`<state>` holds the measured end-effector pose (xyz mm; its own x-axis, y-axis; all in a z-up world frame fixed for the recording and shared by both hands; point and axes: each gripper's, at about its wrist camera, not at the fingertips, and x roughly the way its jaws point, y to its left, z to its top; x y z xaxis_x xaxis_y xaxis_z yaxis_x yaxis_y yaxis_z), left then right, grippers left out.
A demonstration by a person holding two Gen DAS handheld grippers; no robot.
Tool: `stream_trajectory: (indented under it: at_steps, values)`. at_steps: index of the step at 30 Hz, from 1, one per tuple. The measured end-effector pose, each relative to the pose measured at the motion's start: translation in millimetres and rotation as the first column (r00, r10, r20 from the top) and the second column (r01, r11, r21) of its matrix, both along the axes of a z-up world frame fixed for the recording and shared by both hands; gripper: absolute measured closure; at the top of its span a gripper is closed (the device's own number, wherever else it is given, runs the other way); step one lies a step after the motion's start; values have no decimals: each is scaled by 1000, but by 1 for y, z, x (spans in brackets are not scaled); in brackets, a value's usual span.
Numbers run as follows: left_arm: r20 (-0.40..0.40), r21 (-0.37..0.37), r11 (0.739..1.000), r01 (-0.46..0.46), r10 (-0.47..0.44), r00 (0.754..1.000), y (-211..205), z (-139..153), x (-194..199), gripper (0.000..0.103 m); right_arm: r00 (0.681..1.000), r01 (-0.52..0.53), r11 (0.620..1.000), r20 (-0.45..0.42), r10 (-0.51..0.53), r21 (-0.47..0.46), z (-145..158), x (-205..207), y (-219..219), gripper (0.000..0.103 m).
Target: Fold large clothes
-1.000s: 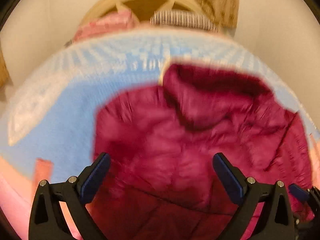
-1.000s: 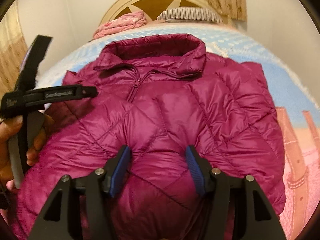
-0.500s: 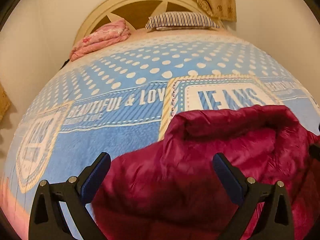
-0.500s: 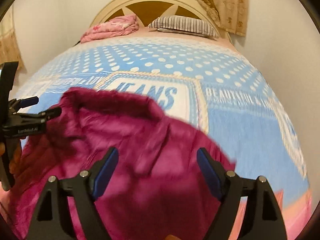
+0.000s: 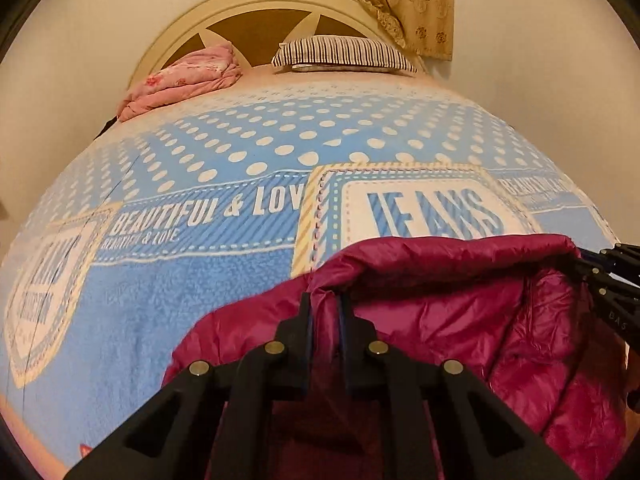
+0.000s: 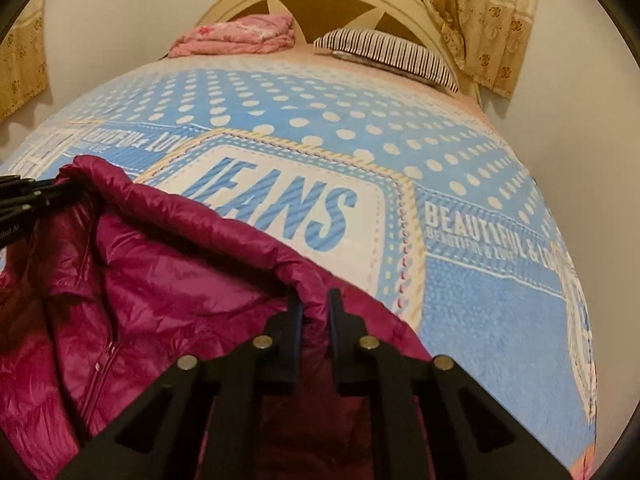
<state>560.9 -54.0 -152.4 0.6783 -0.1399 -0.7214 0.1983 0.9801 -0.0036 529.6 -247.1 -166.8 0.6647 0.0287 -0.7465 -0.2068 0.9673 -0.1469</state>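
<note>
A magenta quilted puffer jacket [image 5: 460, 320] lies bunched at the near end of the bed, on a blue blanket [image 5: 200, 280]. My left gripper [image 5: 325, 304] is shut on the jacket's raised fabric edge at its left end. My right gripper [image 6: 314, 302] is shut on the same edge at its right end; the jacket also shows in the right wrist view [image 6: 160, 280] with its zipper below. Each gripper's black tip shows at the side of the other's view. The held edge stretches between them above the blanket.
The blue blanket [image 6: 480, 300] with white dots and a "JEANS" patch covers the bed. A folded pink quilt [image 5: 188, 80] and a striped pillow [image 5: 344, 52] lie by the cream headboard [image 5: 260, 4]. Walls and curtains stand behind and beside the bed.
Both grippers were open over the flat jacket. They have closed on its edge and lifted it, and the jacket now sits bunched at the near end, baring the blanket.
</note>
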Motion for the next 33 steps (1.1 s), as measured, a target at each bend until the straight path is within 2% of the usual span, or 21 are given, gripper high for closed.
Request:
stream_trajectory:
  at_steps: [5,8,10,12,13,15,16,17,18,19,21,24,26,27,28,32,33]
  values:
    - [-69,-20,999,-25,23,997,10,-28,-9,94,1000,-10,1000,14,10,-27,-6,-17,-5,93]
    - [-70,-6,1000,-18,17,997,10,-39,-18,94,1000,-16,999,-14,16,-38,-19,-23,-4,94]
    - [-53,20,1000,-16,17,998,7,-35,-22,92,1000,-26,998,-19,25,-60,-24,-28,-2,94]
    - [-21,14,1000,-23,23,1000,6,-22,-29,91,999,-33,996,-21,31,-82,-29,-31,0,95]
    - [2,2,1000,-16,16,1000,6,-13,-34,88,999,-34,995,-18,33,-91,-31,-32,0,95]
    - [77,-16,1000,-17,19,997,6,10,-45,74,999,-30,995,-17,29,-90,-34,-32,-1,95]
    - [120,-30,999,-25,28,992,7,22,-50,52,1000,-28,995,-16,27,-91,-36,-32,-2,95]
    - [171,-54,998,-42,51,984,9,36,-54,23,1000,-28,995,-12,27,-95,-37,-32,-2,95]
    - [203,-67,996,-66,78,976,9,45,-55,12,1000,-28,995,-10,28,-98,-38,-32,-1,95]
    - [224,-75,994,-82,97,970,9,50,-54,7,1000,-30,994,-4,30,-103,-39,-33,-1,95]
    - [216,-72,994,-87,100,971,1,50,-37,8,999,-32,994,3,33,-104,-40,-35,-1,95]
    - [110,58,991,-117,110,988,-21,17,-4,8,999,-32,995,6,33,-92,-41,-37,-3,95]
    - [12,183,975,-127,127,992,-31,-20,8,8,1000,-30,996,5,31,-83,-39,-37,-4,94]
    - [-16,201,972,-125,131,991,-31,-32,9,8,1000,-30,996,4,31,-80,-38,-38,-5,94]
    - [-41,199,973,-115,126,991,-30,-42,8,7,999,-33,997,1,33,-73,-36,-39,-6,94]
    - [-19,168,979,-119,124,992,-25,-41,1,7,998,-60,997,-18,59,-39,-23,-48,-9,93]
    - [-20,166,979,-119,124,992,-25,-42,-1,7,998,-62,998,-19,61,-27,-20,-50,-11,88]
